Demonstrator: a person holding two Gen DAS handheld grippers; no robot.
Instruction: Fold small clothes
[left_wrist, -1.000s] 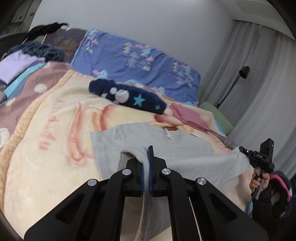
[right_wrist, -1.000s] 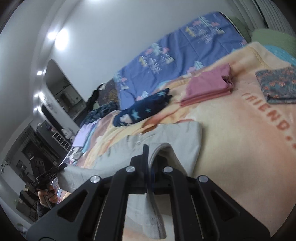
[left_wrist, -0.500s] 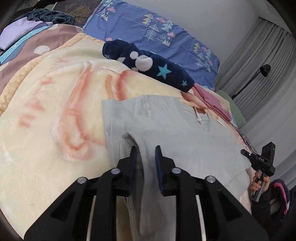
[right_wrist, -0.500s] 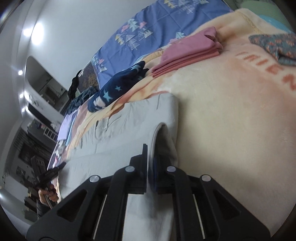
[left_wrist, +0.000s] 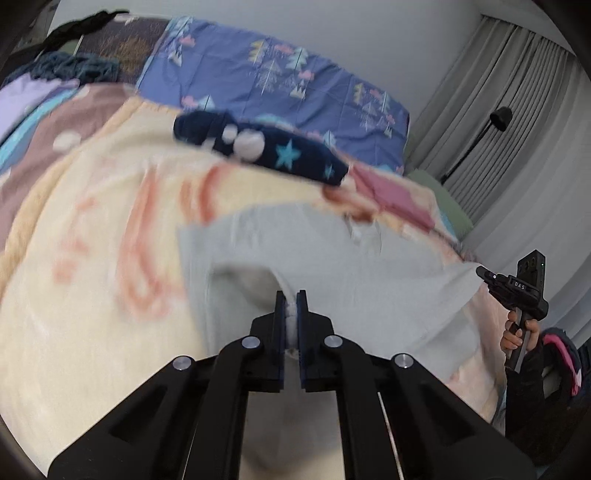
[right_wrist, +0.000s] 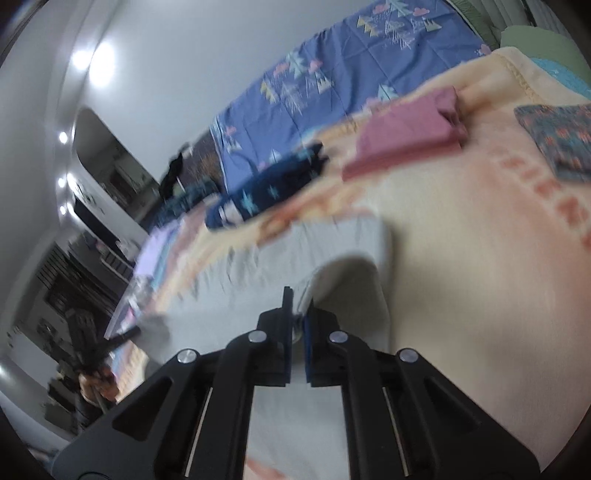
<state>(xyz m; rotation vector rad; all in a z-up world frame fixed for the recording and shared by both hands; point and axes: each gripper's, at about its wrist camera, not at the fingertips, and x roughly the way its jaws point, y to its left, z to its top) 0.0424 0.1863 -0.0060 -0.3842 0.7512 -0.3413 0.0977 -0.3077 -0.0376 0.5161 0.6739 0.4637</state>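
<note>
Beyond both tongs, on a peach blanket (left_wrist: 92, 295), the soft, light grey garment (left_wrist: 332, 251) is pinched at its near corners by the left gripper (left_wrist: 291, 310) and right gripper (right_wrist: 298, 314).

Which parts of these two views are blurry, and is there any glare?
Left wrist view: the blanket and grey garment smear with motion; the left tongs stay sharp. Right wrist view: similar smear; ceiling lights flare bright on the wall.
</note>
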